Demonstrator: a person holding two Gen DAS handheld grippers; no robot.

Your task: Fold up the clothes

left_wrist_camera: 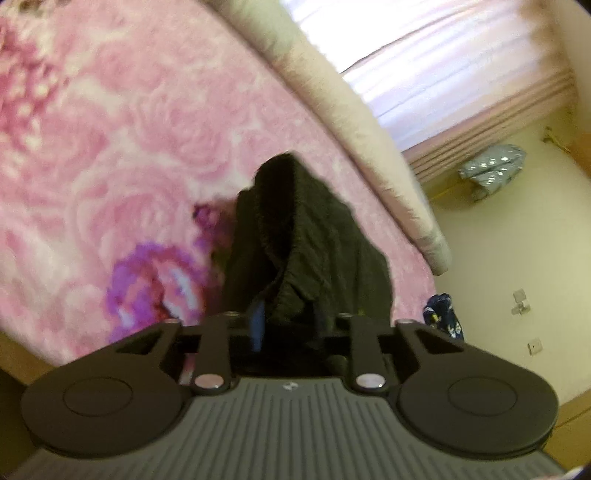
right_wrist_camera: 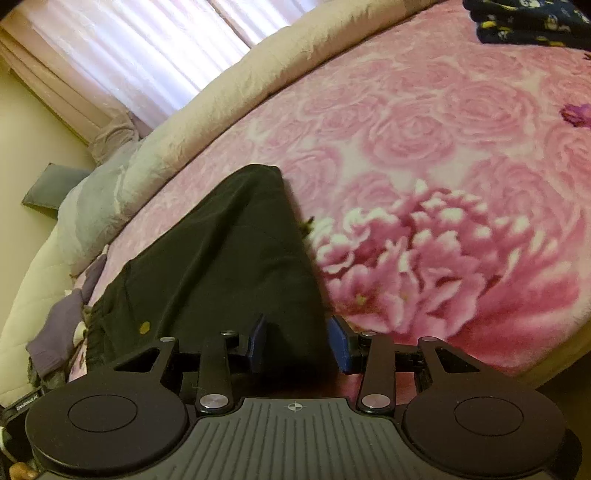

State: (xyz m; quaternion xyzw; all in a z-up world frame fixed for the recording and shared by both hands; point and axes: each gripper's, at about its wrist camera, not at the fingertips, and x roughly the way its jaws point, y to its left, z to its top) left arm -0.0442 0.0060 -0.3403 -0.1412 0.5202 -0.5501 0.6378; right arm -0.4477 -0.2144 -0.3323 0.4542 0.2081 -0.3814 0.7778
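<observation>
Left wrist view: the left gripper stood nearly closed on a bunched edge of the black garment, a soft knit with a ribbed hem — one blue pad showed beside the cloth, the other was hidden behind it. The garment rose in a peaked fold ahead of the jaws, above the pink rose-patterned blanket, which was plush and blurred. A cream quilt, rolled into a long ridge, ran along the blanket's far edge. Beyond lay a pale floor with a crumpled silvery bag and a dark printed cloth.

Right wrist view: the right gripper stood partly open, its blue pads on either side of a thick fold of the same black garment; whether both pads pressed the cloth could not be told. The garment spread in a smooth triangular sheet over the blanket, a small yellow dot near its lower edge. A folded dark printed garment lay at the far corner.
</observation>
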